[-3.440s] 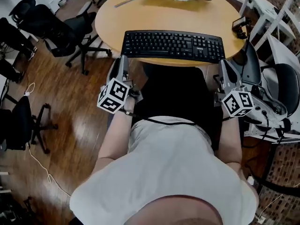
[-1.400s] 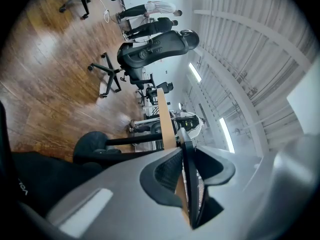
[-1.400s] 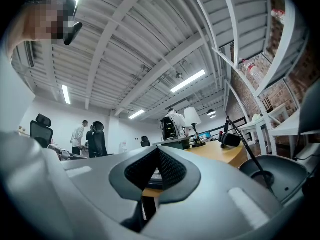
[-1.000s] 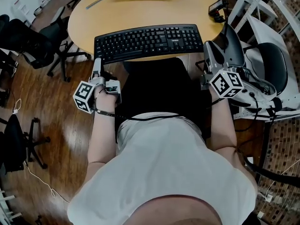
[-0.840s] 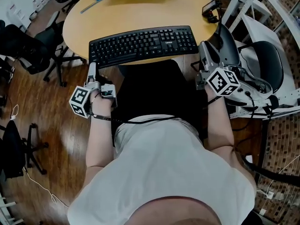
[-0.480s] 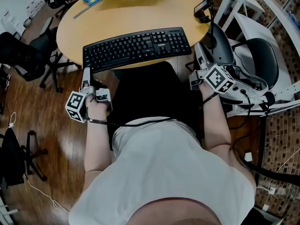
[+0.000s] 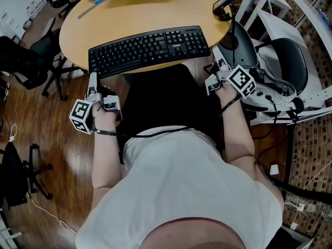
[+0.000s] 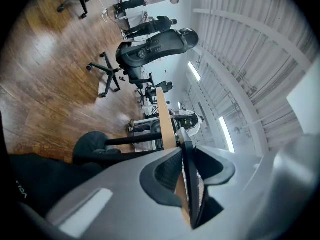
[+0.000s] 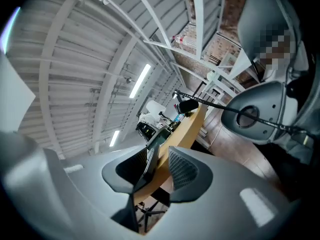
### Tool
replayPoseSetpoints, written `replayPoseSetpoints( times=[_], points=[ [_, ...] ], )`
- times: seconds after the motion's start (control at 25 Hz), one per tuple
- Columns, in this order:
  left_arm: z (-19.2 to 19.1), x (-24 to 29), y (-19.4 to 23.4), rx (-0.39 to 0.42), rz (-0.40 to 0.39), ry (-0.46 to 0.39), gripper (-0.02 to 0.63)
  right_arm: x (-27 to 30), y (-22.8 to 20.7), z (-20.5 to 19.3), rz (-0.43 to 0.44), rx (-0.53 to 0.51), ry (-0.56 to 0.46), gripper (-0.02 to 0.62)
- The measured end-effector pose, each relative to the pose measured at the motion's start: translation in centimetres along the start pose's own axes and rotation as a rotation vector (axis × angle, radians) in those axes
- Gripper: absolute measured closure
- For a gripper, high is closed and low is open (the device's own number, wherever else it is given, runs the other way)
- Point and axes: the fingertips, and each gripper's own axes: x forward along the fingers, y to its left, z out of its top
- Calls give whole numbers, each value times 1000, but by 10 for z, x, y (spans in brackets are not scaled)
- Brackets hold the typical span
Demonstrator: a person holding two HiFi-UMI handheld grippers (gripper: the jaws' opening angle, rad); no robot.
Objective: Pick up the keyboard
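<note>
Round table (image 7: 140,14) ahead of me, keyboard (image 7: 148,50) lying on its near edge, long axis running left to right. My 2 grippers sit just short of its ends, left gripper (image 7: 93,83) and right gripper (image 7: 217,69) about equally near. Both have jaws apart, holding nothing.

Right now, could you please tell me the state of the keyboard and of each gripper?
keyboard: flat on the table, keys up, not lifted.
left gripper: jaws open, holding nothing, aimed at the keyboard's end.
right gripper: jaws open, holding nothing, aimed at its other end.
</note>
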Motion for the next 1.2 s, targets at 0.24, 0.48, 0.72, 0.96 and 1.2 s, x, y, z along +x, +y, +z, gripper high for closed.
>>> replayPoseSetpoints(
  times=[0.24,0.48,0.72,0.96,1.2],
  points=[
    [1,1,1,-3,0,-3,517,4,-7,-10,-16,115,-5,442],
    [1,1,1,-4,0,0,517,6,-1,-17,33,197,-10,426],
    [-1,1,0,-9,2,2,517,8,7,-27,62,239,13,428],
    [-3,3,0,-8,6,19,519,11,17,-29,89,254,20,424],
    [-4,6,-1,-2,0,37,519,5,16,-28,69,236,17,432]
  ],
)
